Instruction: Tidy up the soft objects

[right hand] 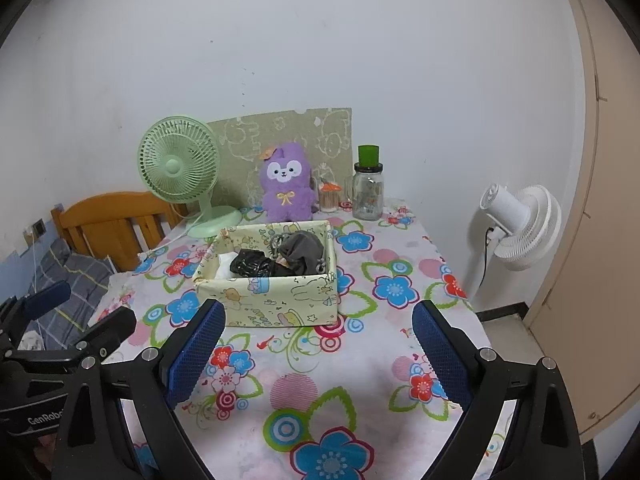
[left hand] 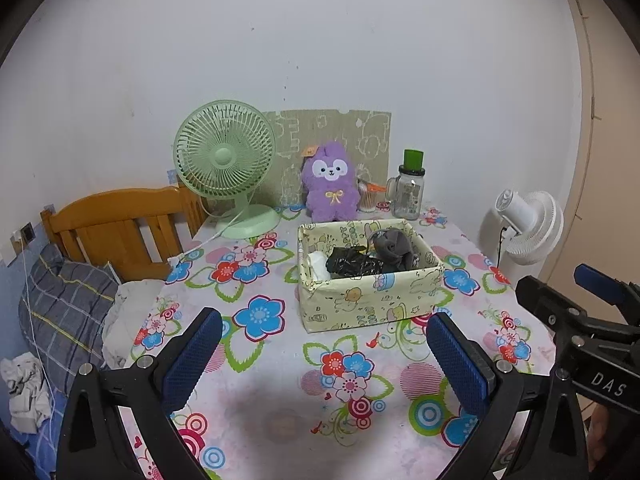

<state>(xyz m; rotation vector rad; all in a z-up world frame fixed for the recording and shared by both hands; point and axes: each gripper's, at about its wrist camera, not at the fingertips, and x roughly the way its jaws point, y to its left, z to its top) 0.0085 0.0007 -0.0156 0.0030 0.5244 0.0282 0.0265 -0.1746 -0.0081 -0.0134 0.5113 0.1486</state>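
Note:
A pale yellow fabric box (left hand: 360, 304) (right hand: 272, 300) with cartoon prints stands mid-table. Inside lie a grey soft item (left hand: 394, 246) (right hand: 302, 250), a black crumpled item (left hand: 352, 266) (right hand: 252, 264) and a white one (left hand: 318, 264) (right hand: 226, 266). A purple plush toy (left hand: 330, 182) (right hand: 286, 184) sits upright behind the box, by the wall. My left gripper (left hand: 324, 364) is open and empty, above the table in front of the box. My right gripper (right hand: 320, 354) is open and empty, also in front of the box; it shows at the right edge of the left wrist view (left hand: 576, 300).
A green desk fan (left hand: 226, 164) (right hand: 180, 168) stands at the back left, a glass jar with a green lid (left hand: 408, 188) (right hand: 368, 184) at the back right. A white fan (left hand: 528, 224) (right hand: 520, 226) stands right of the floral table (left hand: 280, 400). A bed with a wooden headboard (left hand: 120, 232) lies left.

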